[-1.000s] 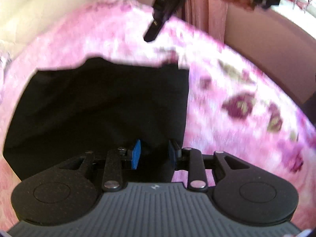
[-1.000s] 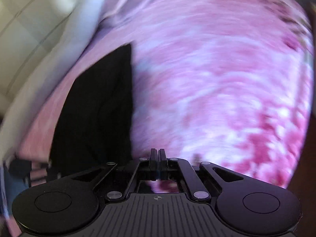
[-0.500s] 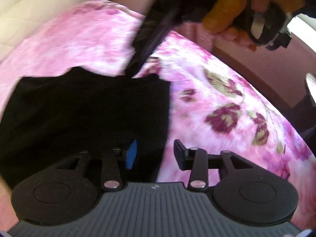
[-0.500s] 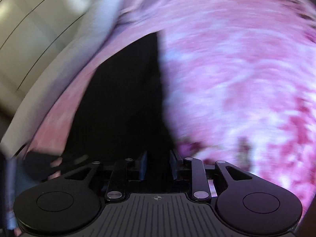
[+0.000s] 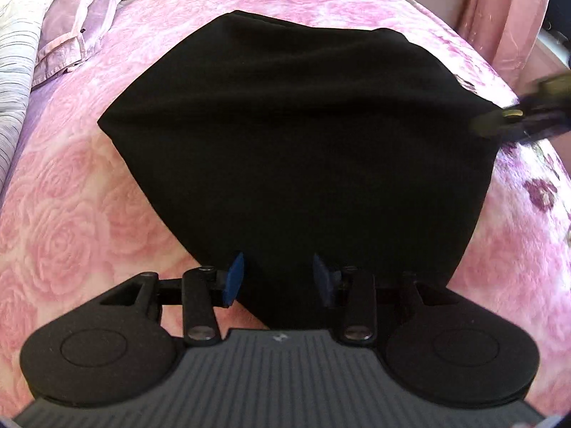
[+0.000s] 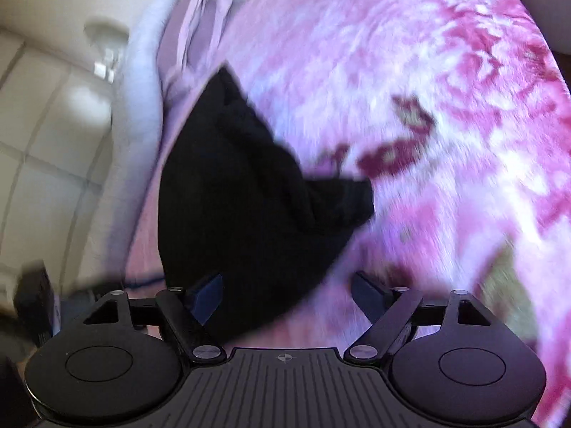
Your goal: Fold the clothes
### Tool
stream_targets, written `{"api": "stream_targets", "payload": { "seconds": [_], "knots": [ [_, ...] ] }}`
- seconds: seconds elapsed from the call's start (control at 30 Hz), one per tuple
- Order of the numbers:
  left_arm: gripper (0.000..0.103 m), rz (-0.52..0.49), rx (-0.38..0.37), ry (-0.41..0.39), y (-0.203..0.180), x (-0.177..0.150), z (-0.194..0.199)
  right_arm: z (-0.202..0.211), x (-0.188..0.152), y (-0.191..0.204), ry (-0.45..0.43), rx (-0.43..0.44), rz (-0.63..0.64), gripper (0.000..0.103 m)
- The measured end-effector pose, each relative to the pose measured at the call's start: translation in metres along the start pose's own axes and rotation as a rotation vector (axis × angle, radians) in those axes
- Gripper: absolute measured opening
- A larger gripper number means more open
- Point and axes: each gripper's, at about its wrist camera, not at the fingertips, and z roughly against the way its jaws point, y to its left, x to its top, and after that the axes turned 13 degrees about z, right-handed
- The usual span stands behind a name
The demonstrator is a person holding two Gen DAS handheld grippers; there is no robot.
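Note:
A black garment (image 5: 303, 135) lies folded and flat on the pink rose-patterned bedspread (image 5: 71, 214). My left gripper (image 5: 278, 276) is open, its blue pads on either side of the garment's near corner, not closed on it. In the right wrist view the same garment (image 6: 242, 192) lies bunched, with a corner sticking out to the right. My right gripper (image 6: 285, 294) is wide open over the garment's near edge. The right gripper also shows, blurred, at the garment's right corner in the left wrist view (image 5: 517, 121).
A lilac pillow (image 5: 75, 25) and a striped grey quilt (image 5: 14, 71) lie at the far left of the bed. Pink curtains (image 5: 506, 10) hang at the far right. A white tiled wall (image 6: 43, 142) stands to the left in the right wrist view.
My right gripper has opened from shut to wide open and moved onto the garment. My left gripper has opened wider and pulled back, so the whole garment shows in front of it.

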Motion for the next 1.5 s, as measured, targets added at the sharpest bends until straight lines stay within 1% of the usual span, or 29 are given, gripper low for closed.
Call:
{"api": "stream_targets", "payload": {
  "seconds": [0.07, 0.1, 0.17, 0.23, 0.33, 0.4, 0.43, 0.47, 0.5, 0.57, 0.6, 0.67, 0.7, 0.73, 0.77, 0.83, 0.9, 0.93, 0.97, 1.0, 1.03, 1.07, 1.2, 1.27, 1.37, 1.4, 1.47, 1.5],
  "knots": [
    [0.038, 0.002, -0.020, -0.004, -0.008, 0.002, 0.004, -0.007, 0.017, -0.012, 0.016, 0.006, -0.106, 0.020],
    [0.038, 0.000, -0.036, -0.005, -0.013, 0.004, 0.006, -0.009, 0.026, -0.015, 0.025, 0.008, -0.121, 0.018],
    [0.038, -0.004, -0.069, -0.009, -0.025, 0.007, 0.011, -0.001, 0.058, -0.015, 0.030, 0.008, -0.028, 0.016],
    [0.037, -0.019, -0.111, -0.025, -0.043, 0.015, 0.017, 0.007, 0.097, -0.024, 0.012, -0.019, 0.024, 0.016],
    [0.038, -0.050, -0.163, -0.075, -0.069, 0.033, 0.020, 0.005, 0.175, -0.043, -0.012, -0.090, 0.175, 0.016],
    [0.038, -0.072, -0.159, -0.124, -0.081, 0.049, 0.020, -0.011, 0.226, -0.056, -0.013, -0.144, 0.281, 0.017],
    [0.038, -0.076, -0.149, -0.147, -0.082, 0.058, 0.019, -0.021, 0.244, -0.057, -0.003, -0.171, 0.335, 0.019],
    [0.038, -0.080, -0.139, -0.170, -0.083, 0.067, 0.019, -0.029, 0.258, -0.058, 0.008, -0.201, 0.374, 0.020],
    [0.038, -0.082, -0.126, -0.191, -0.080, 0.077, 0.017, -0.031, 0.263, -0.055, 0.006, -0.238, 0.392, 0.021],
    [0.038, -0.079, -0.103, -0.223, -0.072, 0.098, 0.010, -0.020, 0.259, -0.041, -0.041, -0.312, 0.429, 0.023],
    [0.038, -0.076, -0.093, -0.226, -0.066, 0.109, 0.004, -0.012, 0.253, -0.032, -0.071, -0.334, 0.454, 0.025],
    [0.037, -0.073, -0.087, -0.226, -0.055, 0.132, -0.011, 0.000, 0.227, -0.010, -0.117, -0.347, 0.507, 0.026],
    [0.037, -0.074, -0.088, -0.224, -0.050, 0.143, -0.020, 0.003, 0.211, 0.000, -0.128, -0.328, 0.531, 0.026],
    [0.037, -0.075, -0.091, -0.220, -0.046, 0.154, -0.028, 0.000, 0.197, 0.008, -0.115, -0.281, 0.552, 0.026],
    [0.037, -0.084, -0.097, -0.211, -0.044, 0.163, -0.038, -0.010, 0.185, 0.015, -0.080, -0.237, 0.587, 0.027],
    [0.037, -0.125, -0.098, -0.181, -0.037, 0.178, -0.061, -0.037, 0.164, 0.031, -0.013, -0.180, 0.692, 0.027],
    [0.037, -0.156, -0.062, -0.149, -0.028, 0.191, -0.087, -0.068, 0.151, 0.043, 0.002, -0.182, 0.800, 0.027],
    [0.037, -0.162, -0.036, -0.132, -0.023, 0.196, -0.099, -0.085, 0.149, 0.044, 0.036, -0.198, 0.828, 0.027],
    [0.036, -0.166, -0.014, -0.116, -0.017, 0.201, -0.111, -0.102, 0.147, 0.042, 0.105, -0.226, 0.848, 0.027],
    [0.036, -0.158, -0.015, -0.111, -0.008, 0.204, -0.116, -0.114, 0.143, 0.039, 0.167, -0.242, 0.856, 0.027],
    [0.036, -0.152, -0.016, -0.108, 0.002, 0.206, -0.121, -0.115, 0.136, 0.035, 0.202, -0.237, 0.842, 0.027],
    [0.037, -0.153, -0.016, -0.114, 0.008, 0.209, -0.127, -0.106, 0.126, 0.031, 0.212, -0.231, 0.831, 0.027],
    [0.038, -0.149, -0.041, -0.116, 0.025, 0.219, -0.134, -0.058, 0.085, 0.015, 0.239, -0.251, 0.817, 0.027],
    [0.038, -0.161, -0.052, -0.108, 0.029, 0.222, -0.130, -0.063, 0.083, 0.023, 0.227, -0.241, 0.815, 0.027],
    [0.036, -0.183, -0.004, -0.109, 0.040, 0.214, -0.107, -0.070, 0.079, 0.037, 0.209, -0.226, 0.812, 0.027],
    [0.034, -0.177, 0.008, -0.117, 0.046, 0.207, -0.096, -0.072, 0.078, 0.041, 0.203, -0.221, 0.810, 0.027],
    [0.034, -0.172, 0.007, -0.154, 0.055, 0.187, -0.069, -0.077, 0.076, 0.050, 0.191, -0.211, 0.808, 0.027],
    [0.034, -0.175, -0.018, -0.157, 0.056, 0.174, -0.059, -0.079, 0.075, 0.055, 0.185, -0.206, 0.807, 0.027]
  ]
}}
